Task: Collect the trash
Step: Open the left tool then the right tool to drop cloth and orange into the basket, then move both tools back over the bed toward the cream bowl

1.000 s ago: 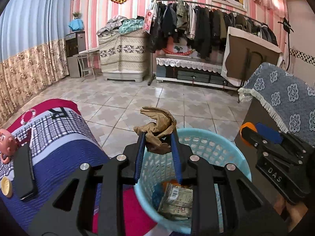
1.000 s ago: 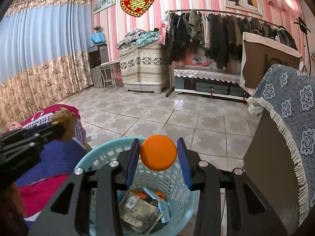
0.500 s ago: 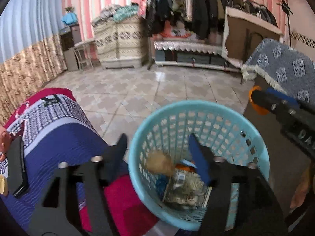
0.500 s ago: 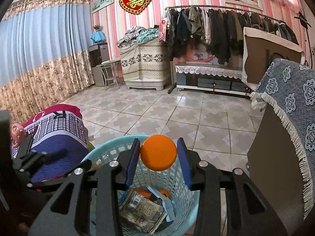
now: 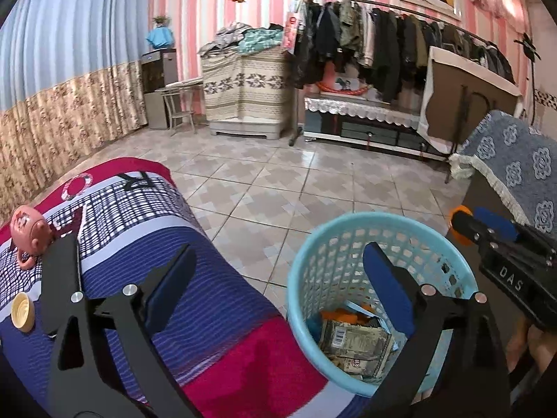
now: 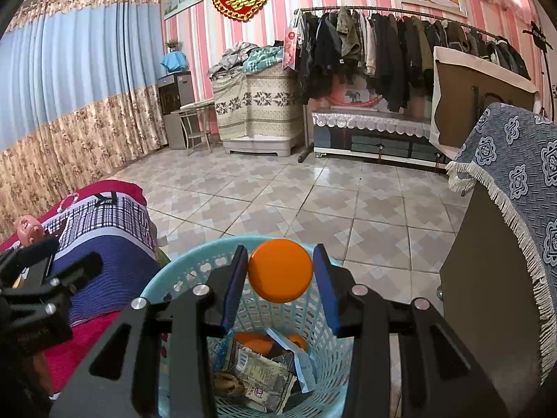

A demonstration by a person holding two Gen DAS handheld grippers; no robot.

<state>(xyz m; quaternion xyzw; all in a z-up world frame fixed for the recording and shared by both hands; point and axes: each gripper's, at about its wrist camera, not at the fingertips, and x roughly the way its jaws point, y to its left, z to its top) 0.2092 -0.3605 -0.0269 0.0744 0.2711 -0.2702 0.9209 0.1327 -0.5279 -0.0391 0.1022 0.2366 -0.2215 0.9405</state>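
Observation:
A light blue plastic basket (image 5: 348, 223) stands on the floor beside the bed and holds food wrappers (image 5: 355, 345) and orange scraps. My left gripper (image 5: 278, 254) hovers over its left rim, jaws opening wide with nothing between them. A crumpled brown paper (image 6: 228, 385) lies inside the basket (image 6: 167, 278), next to the wrappers (image 6: 257, 372). Over the basket's middle my right gripper (image 6: 280, 254) is shut on a round orange piece (image 6: 280, 270). That gripper (image 5: 466, 226) also shows at the right of the left wrist view.
A bed with a striped blue, white and red blanket (image 5: 156, 278) lies to the left. On it are a pink toy (image 5: 29, 233), a black flat device (image 5: 61, 285) and a small yellow cap (image 5: 22, 313). A cabinet under a blue patterned cloth (image 5: 515, 160) stands right of the basket.
The left gripper opened and the crumpled brown paper dropped into the basket; that gripper then shifted left toward the bed. The right gripper kept still with the orange piece.

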